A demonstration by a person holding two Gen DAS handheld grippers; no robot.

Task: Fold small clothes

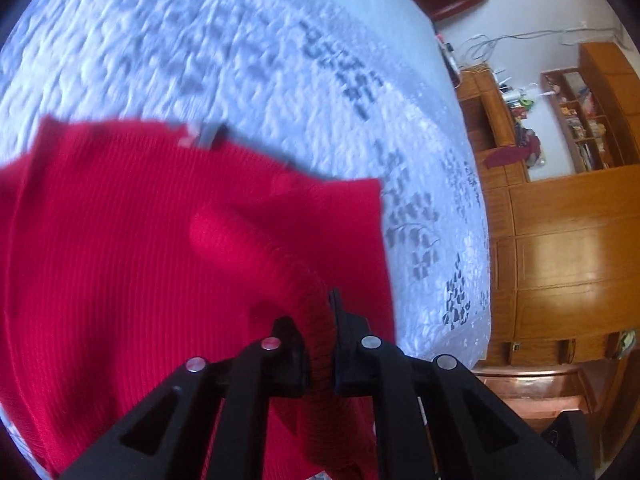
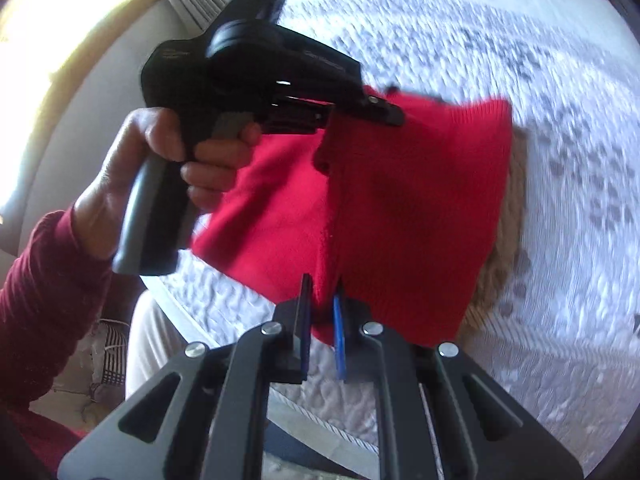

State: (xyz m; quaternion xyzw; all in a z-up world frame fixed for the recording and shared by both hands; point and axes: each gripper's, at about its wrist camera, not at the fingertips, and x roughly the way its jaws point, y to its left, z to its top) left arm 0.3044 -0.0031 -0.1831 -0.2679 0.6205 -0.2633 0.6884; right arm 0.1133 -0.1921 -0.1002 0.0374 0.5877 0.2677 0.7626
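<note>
A red ribbed knit garment [image 1: 140,240] lies spread over the white quilted bed cover [image 1: 200,40]. My left gripper [image 1: 314,312] is shut on a bunched ribbed edge of it, which rises as a ridge between the fingers. In the right wrist view the same red garment [image 2: 420,200] is lifted off the bed cover [image 2: 520,60]. My right gripper [image 2: 323,284] is shut on its near lower edge. The left gripper [image 2: 384,110], held by a hand [image 2: 160,152], pinches the garment's far upper edge.
A tan knitted item [image 2: 508,248] shows beneath the red garment's right side. A dark red sleeve [image 2: 40,280] reaches in at the left. The bed's edge [image 2: 320,420] runs below my right gripper. Wooden cupboards [image 1: 560,240] and shelves stand beyond the bed.
</note>
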